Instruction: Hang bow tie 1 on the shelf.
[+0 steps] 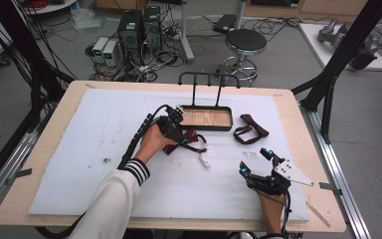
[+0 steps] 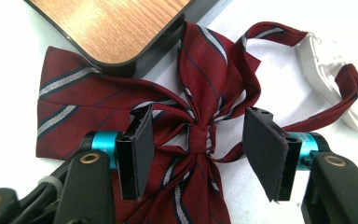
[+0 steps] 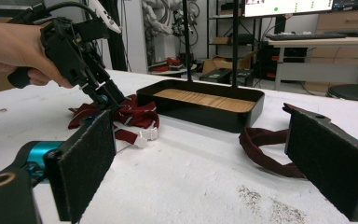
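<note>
Lying flat on the white mat [image 1: 79,164], the striped bow tie [image 2: 186,121] touches the tray [image 2: 121,28] corner, wings sideways in the left gripper view. Our left gripper [image 2: 196,144] straddles its knot half-open, pads not pressing; our right gripper [image 3: 200,172] is spread wide, holding nothing.

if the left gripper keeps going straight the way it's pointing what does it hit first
The striped bow tie: its centre knot sits directly between the left gripper pads, which do not yet press it. The white table pad lies just beneath.

A tray [image 1: 206,118] stands near the middle of the surface's [image 1: 59,119] far edge. A bow tie [image 1: 191,141] lies just before the tray's near left corner, touching it. A strap [image 1: 250,131] lies right of the tray, toward the surface's right edge.
</note>
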`<state>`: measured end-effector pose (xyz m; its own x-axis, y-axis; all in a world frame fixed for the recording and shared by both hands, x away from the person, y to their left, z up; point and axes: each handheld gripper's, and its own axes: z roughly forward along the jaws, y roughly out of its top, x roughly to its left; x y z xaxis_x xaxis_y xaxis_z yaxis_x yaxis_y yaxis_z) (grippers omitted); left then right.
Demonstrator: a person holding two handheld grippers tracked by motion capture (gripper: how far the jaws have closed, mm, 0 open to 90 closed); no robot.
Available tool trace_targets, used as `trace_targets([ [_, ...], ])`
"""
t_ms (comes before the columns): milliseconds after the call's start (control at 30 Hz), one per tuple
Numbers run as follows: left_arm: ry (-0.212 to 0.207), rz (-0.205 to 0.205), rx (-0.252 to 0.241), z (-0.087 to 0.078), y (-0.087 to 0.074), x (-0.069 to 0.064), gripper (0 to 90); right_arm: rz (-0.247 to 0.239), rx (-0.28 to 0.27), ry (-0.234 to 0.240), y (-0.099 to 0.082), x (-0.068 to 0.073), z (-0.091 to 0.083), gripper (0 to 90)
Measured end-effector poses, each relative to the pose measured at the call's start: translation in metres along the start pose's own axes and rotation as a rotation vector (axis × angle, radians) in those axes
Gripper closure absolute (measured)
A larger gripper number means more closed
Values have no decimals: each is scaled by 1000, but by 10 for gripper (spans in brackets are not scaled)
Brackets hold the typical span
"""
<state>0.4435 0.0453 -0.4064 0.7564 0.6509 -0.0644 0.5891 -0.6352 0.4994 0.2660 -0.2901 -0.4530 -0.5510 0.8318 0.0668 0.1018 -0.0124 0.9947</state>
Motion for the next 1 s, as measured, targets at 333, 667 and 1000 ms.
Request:
trace_targets([
  [333,5,-34,-2,0,1,0,455,-2,2,2,0,0,0,79],
  [667,7,-39,24,5,1,-2,493,5,5,1,0,1,0,78],
  [1000,19,-48,30,7,1,-4,590,0,0,-1,0,0,0,79],
])
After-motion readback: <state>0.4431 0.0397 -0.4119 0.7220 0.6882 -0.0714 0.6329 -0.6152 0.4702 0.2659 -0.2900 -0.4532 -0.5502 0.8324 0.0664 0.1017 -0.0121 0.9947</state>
